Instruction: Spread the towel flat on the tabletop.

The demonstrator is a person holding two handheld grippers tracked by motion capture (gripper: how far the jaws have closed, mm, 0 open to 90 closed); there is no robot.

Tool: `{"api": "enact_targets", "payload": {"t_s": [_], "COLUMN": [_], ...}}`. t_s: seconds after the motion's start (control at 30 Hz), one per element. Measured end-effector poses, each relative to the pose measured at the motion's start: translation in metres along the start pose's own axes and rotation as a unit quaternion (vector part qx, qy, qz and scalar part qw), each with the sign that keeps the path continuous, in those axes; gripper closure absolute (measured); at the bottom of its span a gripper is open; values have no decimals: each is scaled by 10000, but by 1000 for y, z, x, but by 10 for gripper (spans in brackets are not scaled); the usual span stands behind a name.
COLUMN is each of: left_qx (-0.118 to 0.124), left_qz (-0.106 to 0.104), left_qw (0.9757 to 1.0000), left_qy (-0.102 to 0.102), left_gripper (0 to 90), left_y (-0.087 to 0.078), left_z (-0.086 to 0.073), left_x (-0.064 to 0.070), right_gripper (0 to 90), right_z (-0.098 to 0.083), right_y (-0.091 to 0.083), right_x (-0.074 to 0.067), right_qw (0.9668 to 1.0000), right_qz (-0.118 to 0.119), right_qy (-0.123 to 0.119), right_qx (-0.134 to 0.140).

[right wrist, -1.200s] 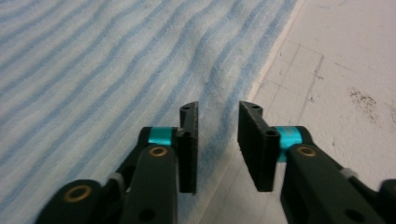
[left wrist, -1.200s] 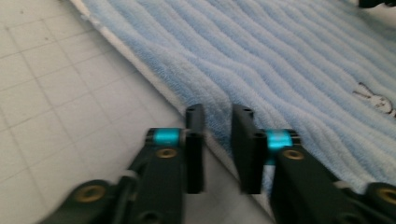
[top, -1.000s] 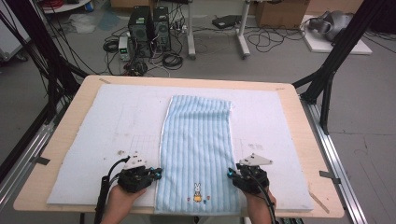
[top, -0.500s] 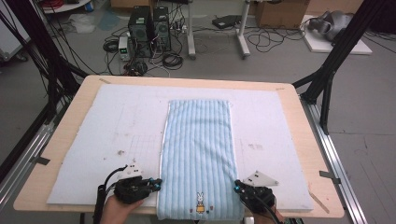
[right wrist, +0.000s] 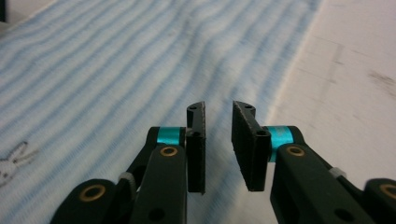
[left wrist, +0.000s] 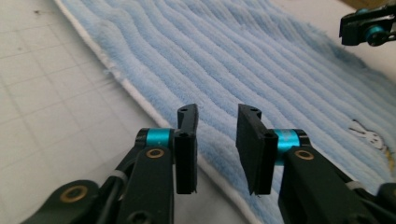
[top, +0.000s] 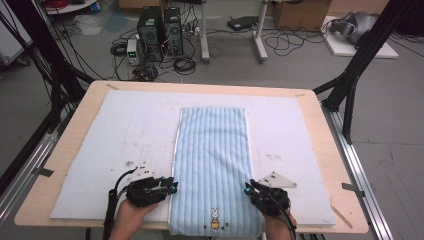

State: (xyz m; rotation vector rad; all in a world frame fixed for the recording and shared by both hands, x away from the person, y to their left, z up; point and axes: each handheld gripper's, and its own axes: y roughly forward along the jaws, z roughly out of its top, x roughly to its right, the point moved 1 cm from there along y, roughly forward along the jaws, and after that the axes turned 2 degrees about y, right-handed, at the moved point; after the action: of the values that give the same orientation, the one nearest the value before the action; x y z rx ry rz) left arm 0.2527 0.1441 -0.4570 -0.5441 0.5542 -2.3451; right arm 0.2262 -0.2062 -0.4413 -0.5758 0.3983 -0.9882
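Two grippers sit at the near end of a light blue towel, one on each long edge, down in the lower middle of the high view. The left gripper is at lower left of the towel, the right gripper at lower right. Both sets of jaws have just been opening and now stand a little apart with nothing clamped: in the left gripper view the towel's white-trimmed edge runs under the gap of the left gripper, and in the right gripper view the right gripper hovers over the cloth near its edge, no fabric pinched that I can see. The towel lies flat and lengthwise on the white padded mat, its bottom hem with the little bunny patch hanging right at the table's near edge. What I'd worry about: the terry is plush and ribbed, soft stripes running the long way, so the hard flat black pads could grab only the fuzzy top and slip off, or catch one side deeper than the other and skew any fold. The mat looks a bit grippy and is marked with a faint grid, so dragging the cloth could bunch it. The thin white piping is a narrow target too.
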Motion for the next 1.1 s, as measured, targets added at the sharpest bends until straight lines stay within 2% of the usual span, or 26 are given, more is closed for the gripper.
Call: {"api": "enact_targets", "payload": {"t_s": [0.07, 0.13, 0.17, 0.2, 0.3, 0.4, 0.5, 0.53, 0.57, 0.63, 0.7, 0.77, 0.83, 0.87, 0.93, 1.0, 1.03, 1.1], "left_qx": [-206, -322, -343, -370, -436, -469, -470, -431, -398, -261, 46, 367, 701, 845, 1071, 1288, 1366, 1420], "left_qz": [60, 111, 188, 247, 185, 153, 12, -2, -23, -35, -2, 85, 123, 121, 193, 273, 328, 346], "left_qw": [9997, 9990, 9985, 9980, 9983, 9982, 9985, 9988, 9990, 9994, 9999, 9993, 9975, 9963, 9940, 9913, 9901, 9893], "left_qy": [112, 303, 390, 446, 342, 354, 286, 231, 213, 204, 130, 78, 18, -9, 64, 36, 4, 6], "left_gripper": [740, 808, 848, 871, 892, 894, 895, 881, 822, 741, 662, 582, 497, 472, 442, 390, 357, 298], "left_y": [6, 7, 7, 6, 4, 0, -6, -7, -7, -10, -13, -16, -19, -20, -22, -23, -23, -24], "left_z": [0, 0, 0, -1, -1, -2, -4, -4, -3, -2, 1, 5, 11, 13, 18, 21, 24, 27], "left_x": [2, 6, 8, 9, 6, 5, -1, -2, -4, -9, -16, -23, -30, -33, -38, -43, -46, -51], "right_gripper": [751, 734, 732, 730, 725, 700, 664, 653, 641, 629, 635, 658, 696, 711, 746, 760, 769, 758], "right_z": [3, 3, 1, 1, 0, -3, -3, -2, -1, 2, 6, 9, 12, 12, 9, 7, 6, 5], "right_y": [9, 18, 21, 20, 18, 15, 13, 13, 12, 10, 11, 13, 16, 19, 26, 24, 23, 21], "right_x": [-6, -10, -12, -12, -12, -15, -13, -12, -10, -4, 5, 13, 19, 21, 21, 23, 22, 22], "right_qw": [9996, 9989, 9986, 9987, 9978, 9969, 9964, 9968, 9972, 9985, 9994, 9999, 9999, 9996, 9981, 9986, 9984, 9978], "right_qz": [251, 234, 220, 221, 420, 560, 625, 617, 617, 508, 307, 85, -58, -74, -152, -77, -85, -63], "right_qy": [-67, -185, -167, -154, -144, -228, -274, -266, -222, -133, -85, -59, -93, -154, -348, -307, -367, -507], "right_qx": [-111, -366, -454, -430, -483, -505, -498, -441, -354, -180, -104, -65, -110, -204, -493, -431, -413, -431]}}
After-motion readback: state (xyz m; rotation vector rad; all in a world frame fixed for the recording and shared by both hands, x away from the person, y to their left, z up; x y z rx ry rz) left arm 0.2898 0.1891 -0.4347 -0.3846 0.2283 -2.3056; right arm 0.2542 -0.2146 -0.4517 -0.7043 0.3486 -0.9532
